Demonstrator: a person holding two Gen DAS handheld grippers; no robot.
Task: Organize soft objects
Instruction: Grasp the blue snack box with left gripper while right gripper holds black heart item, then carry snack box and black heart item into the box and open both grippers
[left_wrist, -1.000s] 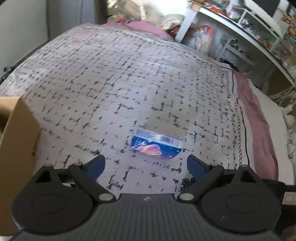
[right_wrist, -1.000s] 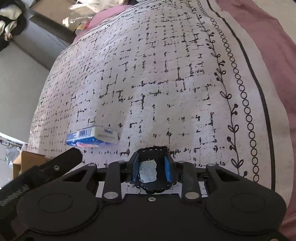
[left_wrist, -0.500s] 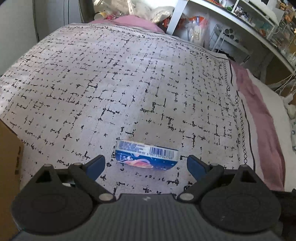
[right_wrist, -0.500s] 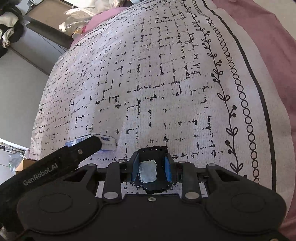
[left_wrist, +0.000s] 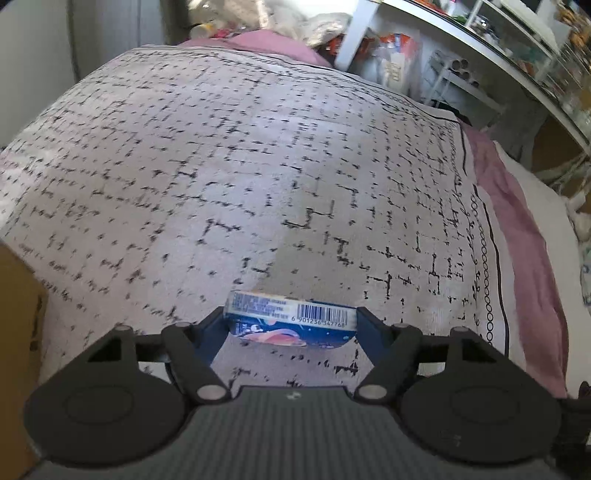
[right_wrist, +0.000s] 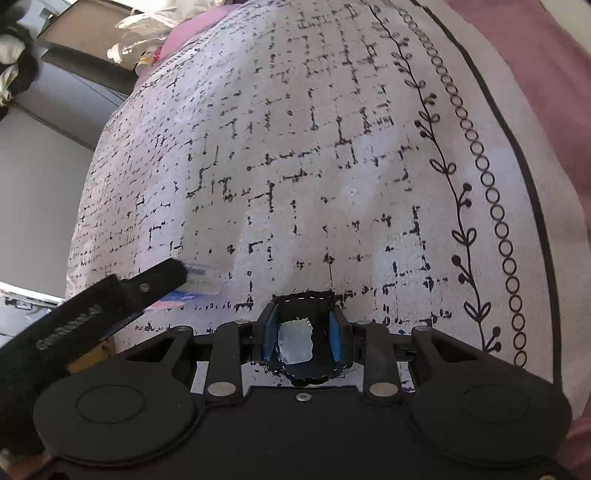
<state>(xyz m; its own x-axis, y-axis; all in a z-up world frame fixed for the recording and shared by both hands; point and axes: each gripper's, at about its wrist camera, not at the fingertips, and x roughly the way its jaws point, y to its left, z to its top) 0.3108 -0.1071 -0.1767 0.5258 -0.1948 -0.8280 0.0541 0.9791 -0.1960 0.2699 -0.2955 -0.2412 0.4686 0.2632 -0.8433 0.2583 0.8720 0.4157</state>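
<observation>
A blue tissue pack (left_wrist: 291, 320) with a barcode lies on the patterned bed cover (left_wrist: 258, 166). My left gripper (left_wrist: 290, 319) has closed its blue pads on both ends of the pack. In the right wrist view the pack (right_wrist: 199, 282) shows at the left, partly behind the left gripper's finger (right_wrist: 155, 278). My right gripper (right_wrist: 303, 332) is shut on a small dark fabric piece (right_wrist: 301, 343) with a pale patch, held low over the cover.
A cardboard box (left_wrist: 14, 332) stands at the left by the bed. A pink blanket (left_wrist: 517, 258) runs along the cover's right side. White shelves (left_wrist: 461, 44) with clutter stand beyond the bed. A grey wall (right_wrist: 37, 166) lies to the left.
My left gripper moved forward and down to the tissue pack and closed its fingers on it. My right gripper stayed shut on the fabric piece and hardly moved.
</observation>
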